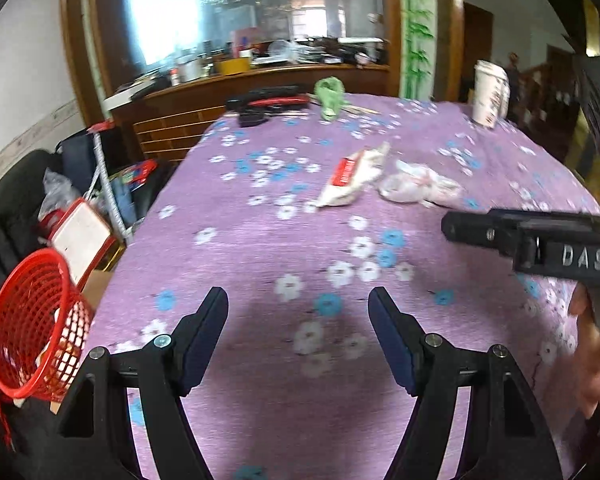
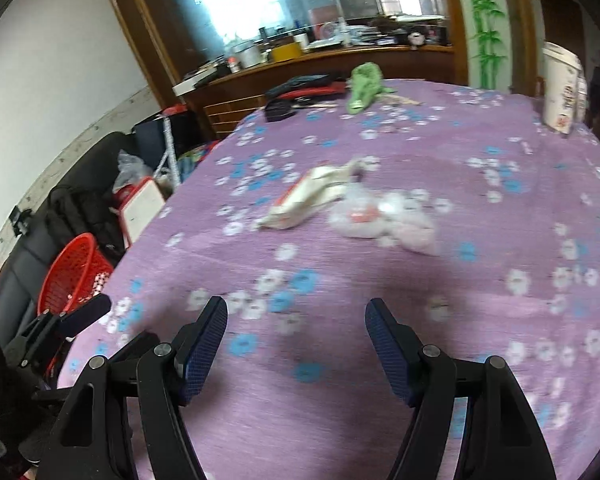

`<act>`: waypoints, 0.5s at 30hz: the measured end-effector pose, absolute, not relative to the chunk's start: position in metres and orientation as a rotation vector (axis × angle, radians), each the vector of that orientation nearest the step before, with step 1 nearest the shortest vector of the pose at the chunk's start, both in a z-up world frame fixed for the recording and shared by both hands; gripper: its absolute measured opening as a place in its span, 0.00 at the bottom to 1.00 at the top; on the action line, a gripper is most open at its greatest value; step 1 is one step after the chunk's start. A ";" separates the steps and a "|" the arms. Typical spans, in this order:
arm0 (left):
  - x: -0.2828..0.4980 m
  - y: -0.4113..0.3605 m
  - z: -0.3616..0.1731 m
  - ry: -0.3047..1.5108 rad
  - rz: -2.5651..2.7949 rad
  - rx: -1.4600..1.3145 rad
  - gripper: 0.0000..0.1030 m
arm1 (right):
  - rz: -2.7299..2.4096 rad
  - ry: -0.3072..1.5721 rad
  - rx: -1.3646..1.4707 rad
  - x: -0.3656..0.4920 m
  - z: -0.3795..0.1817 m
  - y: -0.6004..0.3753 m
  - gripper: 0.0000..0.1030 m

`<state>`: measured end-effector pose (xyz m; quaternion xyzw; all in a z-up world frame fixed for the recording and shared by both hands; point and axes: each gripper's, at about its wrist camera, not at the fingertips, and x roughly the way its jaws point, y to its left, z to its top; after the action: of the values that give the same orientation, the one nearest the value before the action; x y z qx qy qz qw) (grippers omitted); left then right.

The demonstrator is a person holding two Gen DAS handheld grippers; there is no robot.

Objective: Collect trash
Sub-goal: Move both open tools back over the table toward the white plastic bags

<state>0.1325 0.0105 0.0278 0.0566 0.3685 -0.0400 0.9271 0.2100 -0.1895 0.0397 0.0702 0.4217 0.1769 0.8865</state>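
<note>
A crumpled white wrapper with a red label (image 1: 352, 178) (image 2: 308, 196) lies mid-table on the purple flowered cloth (image 1: 260, 240) (image 2: 380, 280). A crumpled clear plastic bag (image 1: 418, 186) (image 2: 380, 216) lies just right of it. A red mesh basket (image 1: 36, 324) (image 2: 74, 276) sits off the table's left edge. My left gripper (image 1: 298, 308) is open and empty over the near table. My right gripper (image 2: 296, 316) is open and empty, short of the trash; its body shows at the right of the left wrist view (image 1: 540, 240).
A tall white paper cup (image 1: 490, 94) (image 2: 560, 86) stands at the far right. A green cloth (image 1: 330, 98) (image 2: 364, 86) and black-and-red items (image 1: 268, 104) lie at the far edge. Bags and a box (image 1: 84, 236) crowd the floor at left. A wooden counter stands behind.
</note>
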 end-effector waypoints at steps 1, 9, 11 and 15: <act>0.134 0.004 0.027 0.762 -0.092 0.126 0.70 | 0.358 0.880 0.155 0.212 0.039 -0.198 0.74; 0.147 -0.023 0.024 0.803 -0.134 0.160 0.70 | 0.331 0.907 0.203 0.218 0.037 -0.226 0.74; 0.151 -0.028 0.023 0.809 -0.129 0.172 0.70 | 0.330 0.906 0.201 0.219 0.037 -0.227 0.74; 0.153 -0.036 0.023 0.808 -0.131 0.193 0.70 | 0.331 0.903 0.194 0.222 0.041 -0.227 0.74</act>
<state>0.1531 -0.0356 0.0228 0.0935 0.3921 -0.0635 0.9129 0.2217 -0.2269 0.0408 0.0932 0.4335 0.1590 0.8821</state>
